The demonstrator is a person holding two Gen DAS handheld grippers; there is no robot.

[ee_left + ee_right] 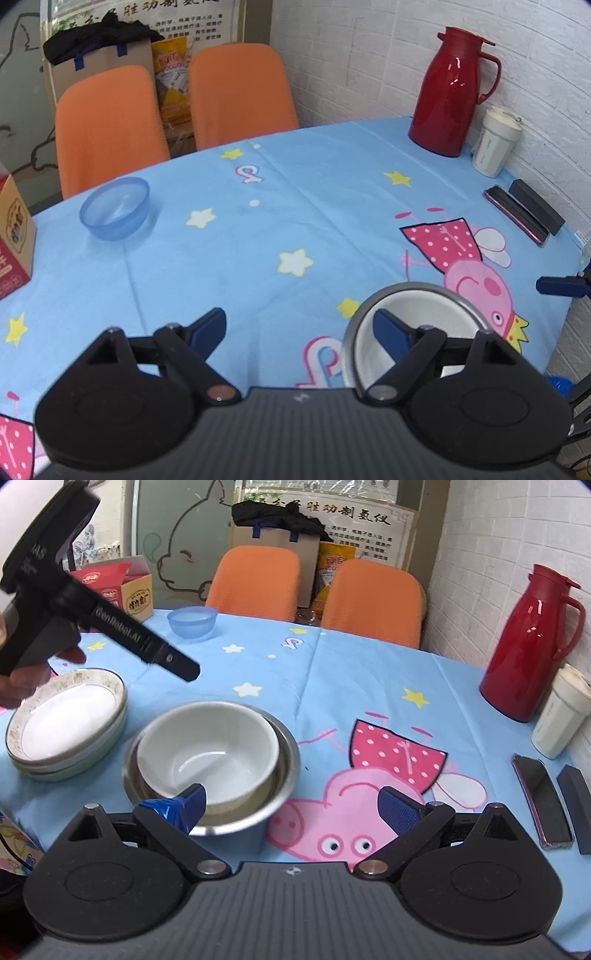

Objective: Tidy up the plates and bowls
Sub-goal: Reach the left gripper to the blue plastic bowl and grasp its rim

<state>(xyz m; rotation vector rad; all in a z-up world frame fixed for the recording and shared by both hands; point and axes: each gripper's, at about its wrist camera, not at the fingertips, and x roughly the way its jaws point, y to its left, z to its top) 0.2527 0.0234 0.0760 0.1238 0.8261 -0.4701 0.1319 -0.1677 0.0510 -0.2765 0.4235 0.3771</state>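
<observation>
Blue bowl (115, 208) is sitting alone in the upper left of the left wrist frame; white bowl (207, 748) is nesting in the steel bowl (284, 771), plate stack (66, 723) just beside. We're judging the blue one is next: left hand-held gripper (299, 325) is gaping wide, empty, and needing to reach across. Right hand-held gripper (291, 805) is also spread, holding nothing. Surface (314, 192) is wearing a cartoon cloth; red thermos (448, 92) and orange chairs (110, 125) are standing along the brick wall.

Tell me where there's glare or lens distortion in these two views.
Left wrist view: window highlights on the red thermos, table edge bowed by the fisheye. Right wrist view: glare inside the white bowl, dark corners.
</observation>
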